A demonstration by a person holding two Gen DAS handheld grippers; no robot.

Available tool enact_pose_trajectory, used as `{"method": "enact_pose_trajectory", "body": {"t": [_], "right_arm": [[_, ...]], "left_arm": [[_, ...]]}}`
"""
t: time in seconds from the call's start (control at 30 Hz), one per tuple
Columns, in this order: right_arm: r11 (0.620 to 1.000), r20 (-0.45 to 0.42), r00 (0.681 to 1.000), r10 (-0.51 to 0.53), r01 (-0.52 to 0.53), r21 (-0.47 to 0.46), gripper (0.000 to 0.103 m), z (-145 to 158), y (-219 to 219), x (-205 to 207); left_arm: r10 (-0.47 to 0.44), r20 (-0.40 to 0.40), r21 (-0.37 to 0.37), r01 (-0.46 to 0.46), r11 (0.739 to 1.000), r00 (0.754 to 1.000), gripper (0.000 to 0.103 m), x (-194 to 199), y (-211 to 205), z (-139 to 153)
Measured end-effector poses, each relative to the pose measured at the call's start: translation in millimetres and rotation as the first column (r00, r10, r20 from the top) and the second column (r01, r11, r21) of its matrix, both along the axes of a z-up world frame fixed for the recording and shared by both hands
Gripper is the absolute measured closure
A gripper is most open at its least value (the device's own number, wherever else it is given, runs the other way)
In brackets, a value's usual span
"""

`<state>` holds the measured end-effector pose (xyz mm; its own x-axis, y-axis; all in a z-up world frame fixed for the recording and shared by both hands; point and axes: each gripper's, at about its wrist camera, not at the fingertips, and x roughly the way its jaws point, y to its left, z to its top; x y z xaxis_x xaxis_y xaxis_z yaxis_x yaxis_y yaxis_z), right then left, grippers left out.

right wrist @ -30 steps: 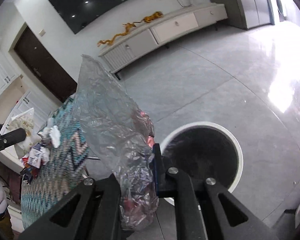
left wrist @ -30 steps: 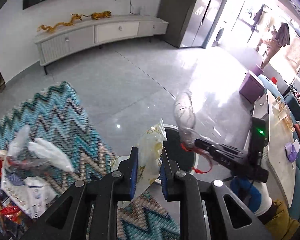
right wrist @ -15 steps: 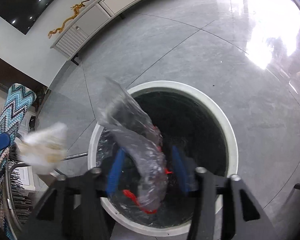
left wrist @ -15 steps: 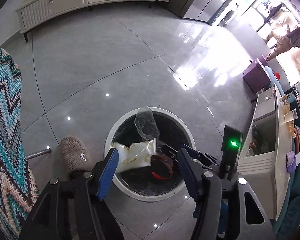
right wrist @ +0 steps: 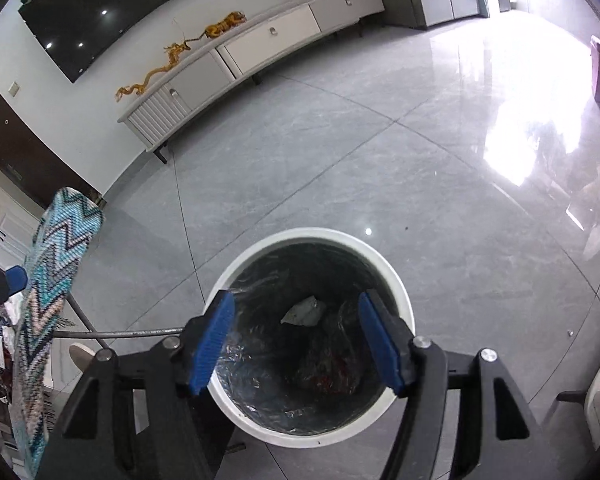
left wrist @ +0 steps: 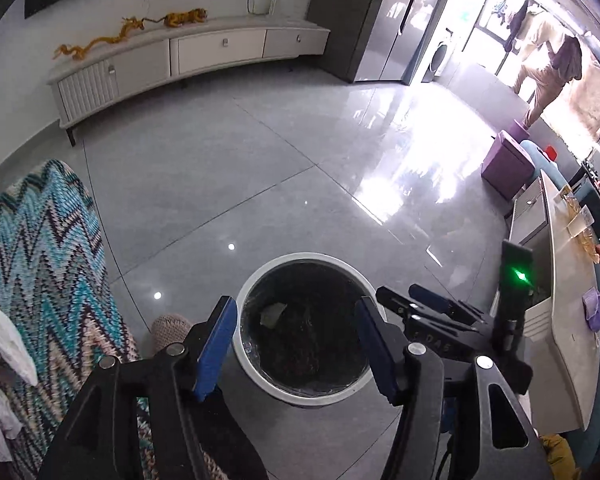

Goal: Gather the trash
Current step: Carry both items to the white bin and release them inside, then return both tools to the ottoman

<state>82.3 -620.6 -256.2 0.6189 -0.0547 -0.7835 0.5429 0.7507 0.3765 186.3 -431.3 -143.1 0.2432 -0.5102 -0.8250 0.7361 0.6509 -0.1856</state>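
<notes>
A round white trash bin (left wrist: 308, 394) with a dark liner stands on the grey floor and also shows in the right wrist view (right wrist: 396, 280). A white wrapper (right wrist: 304, 311) and a crumpled clear bag (right wrist: 332, 368) lie inside it. My left gripper (left wrist: 296, 348) is open and empty above the bin. My right gripper (right wrist: 298, 344) is open and empty above the bin; it shows in the left wrist view (left wrist: 420, 306) at the right. More trash (left wrist: 4, 344) lies on the zigzag-patterned cloth (left wrist: 40, 264) at the left.
A white TV cabinet (left wrist: 188, 56) lines the far wall. A purple stool (left wrist: 506, 164) and a white table (left wrist: 568, 312) stand at the right. A slippered foot (left wrist: 168, 328) is left of the bin. A metal table leg (right wrist: 120, 334) runs beside the bin.
Both grippers opened and dropped their trash into the bin: the left let go of the white wrapper, the right of the clear bag. Both now hold nothing and have tilted back up.
</notes>
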Motion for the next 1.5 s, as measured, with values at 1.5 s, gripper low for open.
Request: {"method": "enact_pose_trajectory", "body": {"t": [1.5], "right_arm": [[0.497, 0.01, 0.533, 0.846, -0.782, -0.375, 0.025, 143, 365, 97]], "left_arm": [[0.272, 0.331, 0.205, -0.35, 0.914, 0.904, 0.039, 30, 399, 7]]}}
